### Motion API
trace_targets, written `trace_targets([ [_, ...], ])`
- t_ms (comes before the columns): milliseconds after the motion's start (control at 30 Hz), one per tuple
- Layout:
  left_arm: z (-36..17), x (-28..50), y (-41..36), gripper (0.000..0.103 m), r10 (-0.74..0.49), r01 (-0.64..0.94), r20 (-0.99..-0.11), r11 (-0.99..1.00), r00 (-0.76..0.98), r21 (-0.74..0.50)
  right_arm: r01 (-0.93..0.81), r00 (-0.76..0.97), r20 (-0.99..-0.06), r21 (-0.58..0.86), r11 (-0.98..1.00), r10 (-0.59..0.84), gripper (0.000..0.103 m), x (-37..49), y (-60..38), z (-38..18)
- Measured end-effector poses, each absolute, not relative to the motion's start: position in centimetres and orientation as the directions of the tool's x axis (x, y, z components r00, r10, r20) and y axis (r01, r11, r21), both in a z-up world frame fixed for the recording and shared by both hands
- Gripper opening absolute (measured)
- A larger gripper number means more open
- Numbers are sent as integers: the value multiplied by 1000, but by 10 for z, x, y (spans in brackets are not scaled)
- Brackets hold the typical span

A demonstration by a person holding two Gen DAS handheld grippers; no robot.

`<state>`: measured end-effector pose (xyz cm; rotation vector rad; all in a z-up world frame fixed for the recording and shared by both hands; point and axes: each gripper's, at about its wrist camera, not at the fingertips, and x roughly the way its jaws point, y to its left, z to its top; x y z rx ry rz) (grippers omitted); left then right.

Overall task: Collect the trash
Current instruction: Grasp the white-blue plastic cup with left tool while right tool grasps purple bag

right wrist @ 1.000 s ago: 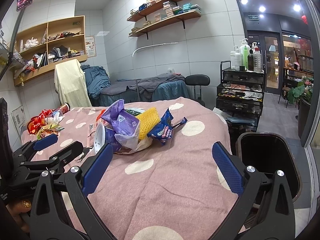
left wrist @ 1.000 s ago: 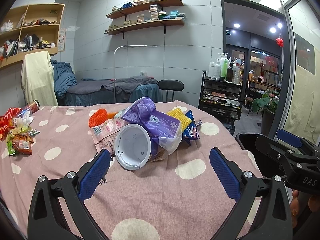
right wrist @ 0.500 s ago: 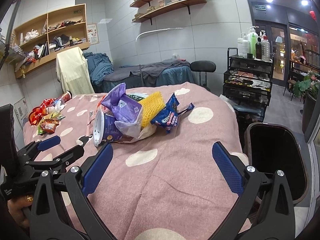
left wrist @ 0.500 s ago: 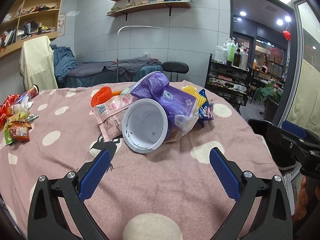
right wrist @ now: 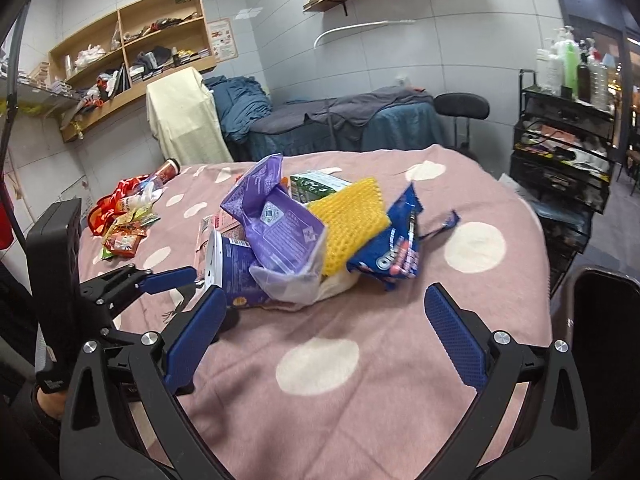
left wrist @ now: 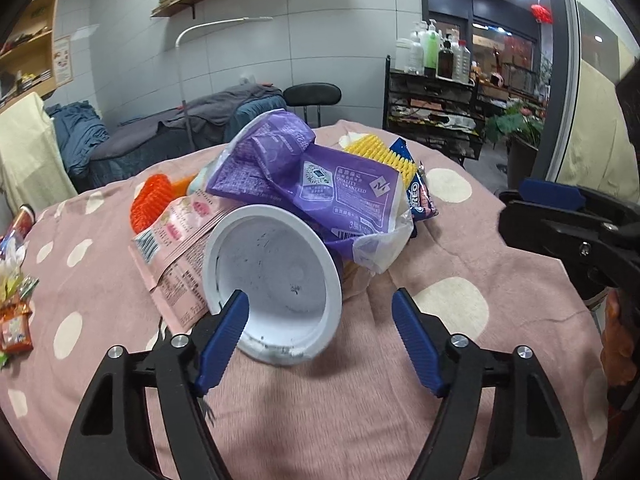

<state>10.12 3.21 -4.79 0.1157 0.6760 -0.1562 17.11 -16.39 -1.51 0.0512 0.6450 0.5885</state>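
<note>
- The left gripper (left wrist: 320, 300) had its 2 blue fingers (left wrist: 224, 332) spread apart, not yet gripping. One pad sat at the rim of the white cup (left wrist: 276, 284), the other stood off the cup's far side above the cloth.
- The cup lay on its side at the near end of the trash pile, mouth toward the left gripper. Nothing showed inside it but a few dark specks.
- To do this step well, I judged that 1 pad should go inside the mouth and 1 outside the wall. A pinch on the rim would lift the cup without dragging the bags.
- A purple plastic bag (left wrist: 316, 184) drooped over the cup's body, so a slow pull looked safer than a jerk.
- Beside the cup lay a pink wrapper (left wrist: 180, 248). Behind it were an orange net (left wrist: 148, 204) and a yellow net (right wrist: 352, 220), and beyond the purple bag a blue Oreo packet (right wrist: 392, 256).
- The right gripper (right wrist: 320, 336) hovered wide and held nothing, near the cup but apart from the pile.
- All of it rested on the pink dotted cloth (right wrist: 360, 400).
- Off the cloth's edge, on the side away from the cup, stood a dark bin (right wrist: 600, 344). Its contents could not be made out.
- Well apart from the cup, more snack wrappers (right wrist: 124, 232) lay uncollected.
</note>
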Motion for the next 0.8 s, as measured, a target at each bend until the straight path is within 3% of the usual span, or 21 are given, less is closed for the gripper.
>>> trace_targets([
  [167,-50,111,31,70,-51,172,-640,977,767,127,-543,600,-584,204,814,547,88,203,-135,-20],
  [333,-49,112,36,50,-95,193,-644,978,760,84,-556,536,-641,220,801,548,74,239,-111,-34],
  [433,-51,114,35,44,-113,205,-651,976,751,68,-573,496,-654,248,781,571,51,250,-101,-37],
  [467,-52,113,36,40,-117,206,-655,977,747,60,-581,484,-657,254,774,578,39,250,-98,-39],
  [533,-52,115,36,24,-121,202,-658,978,743,48,-580,489,-653,252,774,579,24,247,-97,-38],
  [567,-52,114,38,22,-120,194,-656,980,745,41,-580,492,-649,253,775,580,16,246,-98,-37],
  [633,-50,114,40,12,-134,191,-655,981,744,17,-579,491,-638,269,770,593,13,242,-103,-35],
  [800,-42,106,46,8,-184,183,-629,981,755,-67,-575,533,-594,269,773,603,8,224,-118,-21],
])
